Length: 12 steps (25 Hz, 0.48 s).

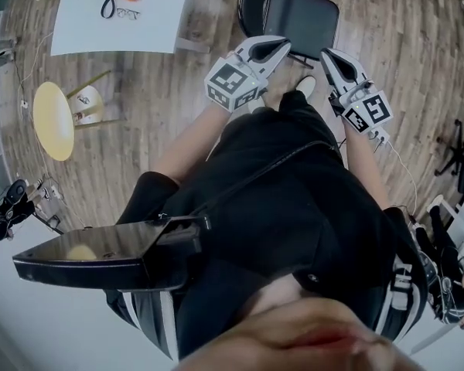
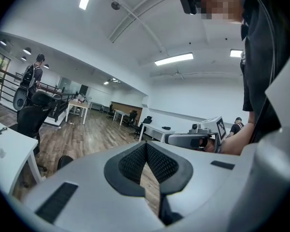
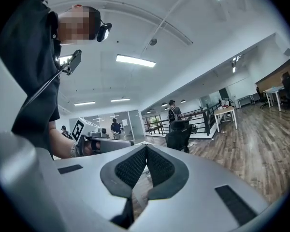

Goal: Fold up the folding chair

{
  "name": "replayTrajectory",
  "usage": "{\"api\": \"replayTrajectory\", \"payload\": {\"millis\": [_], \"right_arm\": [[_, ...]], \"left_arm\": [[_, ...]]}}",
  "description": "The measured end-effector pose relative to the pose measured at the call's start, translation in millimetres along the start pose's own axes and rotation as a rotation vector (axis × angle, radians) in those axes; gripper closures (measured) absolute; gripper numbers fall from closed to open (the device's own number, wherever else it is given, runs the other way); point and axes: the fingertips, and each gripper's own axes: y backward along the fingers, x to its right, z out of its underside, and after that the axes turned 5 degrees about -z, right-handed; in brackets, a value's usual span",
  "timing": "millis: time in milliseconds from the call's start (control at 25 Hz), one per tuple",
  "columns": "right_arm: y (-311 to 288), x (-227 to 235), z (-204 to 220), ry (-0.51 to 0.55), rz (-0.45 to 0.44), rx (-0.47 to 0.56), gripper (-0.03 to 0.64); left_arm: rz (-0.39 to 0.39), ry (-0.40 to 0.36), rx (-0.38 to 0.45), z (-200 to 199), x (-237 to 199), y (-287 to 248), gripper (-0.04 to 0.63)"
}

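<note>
One folding chair [image 1: 300, 20], black, stands unfolded on the wooden floor [image 1: 178, 91] at the far centre of the head view, its seat lying flat and its backrest on the far left side. It is directly ahead of the person. The left gripper [image 1: 282, 47] is at the seat's near left corner and the right gripper [image 1: 326, 55] at its near right edge. Both overlap the seat's outline from above, but contact cannot be confirmed, and neither gripper view shows the chair. Both pairs of jaws are pressed together with nothing between the pads. The person's shoe [image 1: 305, 86] is just near of the seat, between the two grippers. Assessment: the task is at the approach step, and no folding has been done. The next move appears to call for lowering both grippers to the seat's near edge. From there they could either spread the jaws to grip that edge or hook the closed tips beneath it, then swing the seat up toward the backrest. Further out, a white table [image 1: 116, 22] stands at far left and a yellow round stool [image 1: 52, 120] at left, both well apart from the chair.
</note>
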Motion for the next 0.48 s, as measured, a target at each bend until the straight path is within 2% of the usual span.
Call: {"api": "replayTrajectory", "payload": {"millis": [240, 480], "right_arm": [[5.5, 46.4, -6.0, -0.016, -0.06, 0.001, 0.607], [23.7, 97.7, -15.5, -0.006, -0.068, 0.027, 0.607]], "left_arm": [[-0.031, -0.007, -0.02, -8.0, -3.3, -52.8, 0.591], [-0.044, -0.032, -0.042, -17.2, 0.3, -109.5, 0.591]]}}
